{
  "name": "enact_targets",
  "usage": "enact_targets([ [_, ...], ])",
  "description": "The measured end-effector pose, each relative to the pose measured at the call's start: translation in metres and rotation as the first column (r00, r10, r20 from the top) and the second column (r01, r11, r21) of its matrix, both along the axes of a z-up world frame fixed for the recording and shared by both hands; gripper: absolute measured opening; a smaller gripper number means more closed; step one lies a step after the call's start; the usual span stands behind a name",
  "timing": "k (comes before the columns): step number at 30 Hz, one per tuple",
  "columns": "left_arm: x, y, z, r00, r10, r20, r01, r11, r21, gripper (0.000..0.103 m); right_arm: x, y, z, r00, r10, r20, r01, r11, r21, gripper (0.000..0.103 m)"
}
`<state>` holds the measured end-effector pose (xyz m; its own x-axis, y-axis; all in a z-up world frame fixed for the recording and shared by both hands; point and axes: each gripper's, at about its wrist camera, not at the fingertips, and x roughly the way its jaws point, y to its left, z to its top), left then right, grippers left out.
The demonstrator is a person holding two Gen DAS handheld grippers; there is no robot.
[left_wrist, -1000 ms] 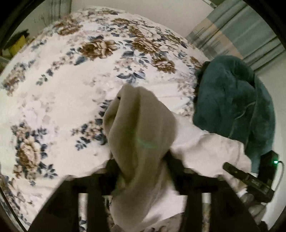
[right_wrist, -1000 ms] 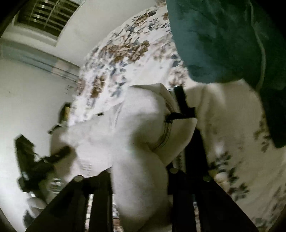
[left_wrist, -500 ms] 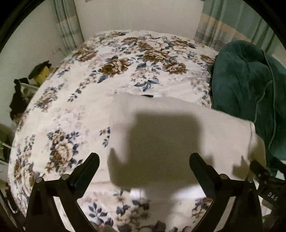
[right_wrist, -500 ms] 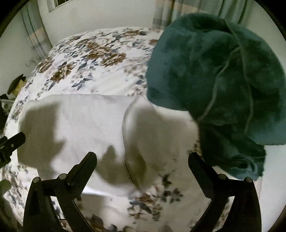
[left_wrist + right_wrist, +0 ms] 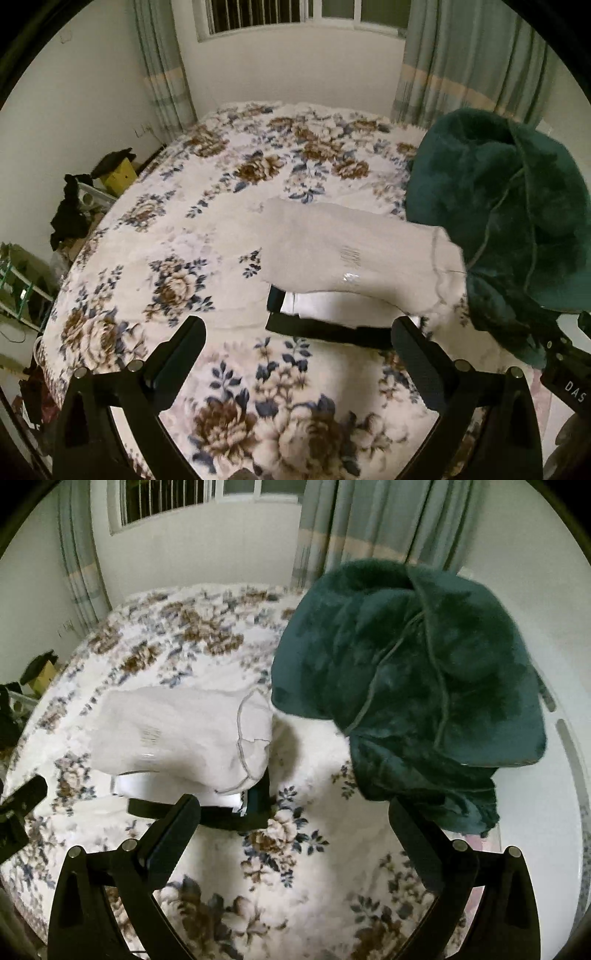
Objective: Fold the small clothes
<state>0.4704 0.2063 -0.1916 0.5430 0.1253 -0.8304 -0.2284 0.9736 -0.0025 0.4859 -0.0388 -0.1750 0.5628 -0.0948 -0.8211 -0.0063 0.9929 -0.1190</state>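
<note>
From the left wrist, the white garment (image 5: 343,254) lies folded on the floral bed (image 5: 177,229), its right end against a green blanket (image 5: 509,206), black strap along its near edge. The left gripper (image 5: 297,354) is wide apart, empty. From the right wrist, the garment (image 5: 177,734) lies left of the blanket (image 5: 406,672); the right gripper (image 5: 295,834) gapes wide, touching nothing.

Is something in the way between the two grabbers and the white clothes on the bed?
Nothing visible is. The left gripper and right gripper both hang open above bare floral bedspread, facing the white garment. The green blanket lies off to its right side.
</note>
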Motion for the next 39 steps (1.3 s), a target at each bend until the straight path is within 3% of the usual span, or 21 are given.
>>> enact_targets([
  [10, -0.127, -0.032, 0.112, 0.991, -0.002, 0.131, -0.003, 0.999, 0.038, 0.103, -0.151, -0.015, 0.153, 0.978, 0.02, 0.205, -0.026, 0.999, 0.025, 0.103],
  [16, -0.181, -0.047, 0.15, 0.984, 0.009, 0.178, -0.017, 0.999, 0.042, 0.103, -0.234, -0.029, 0.21, 0.955, 0.049, 0.292, -0.055, 0.998, 0.014, 0.103],
  [27, -0.255, -0.07, 0.188, 0.971, 0.004, 0.24, -0.013, 0.999, 0.037, 0.103, -0.332, -0.059, 0.272, 0.929, 0.077, 0.361, -0.106, 0.992, 0.062, 0.103],
  [39, -0.286, -0.089, 0.208, 0.957, -0.009, 0.289, -0.005, 0.999, 0.047, 0.103, -0.36, -0.08, 0.298, 0.911, 0.092, 0.402, -0.129, 0.989, 0.066, 0.103],
])
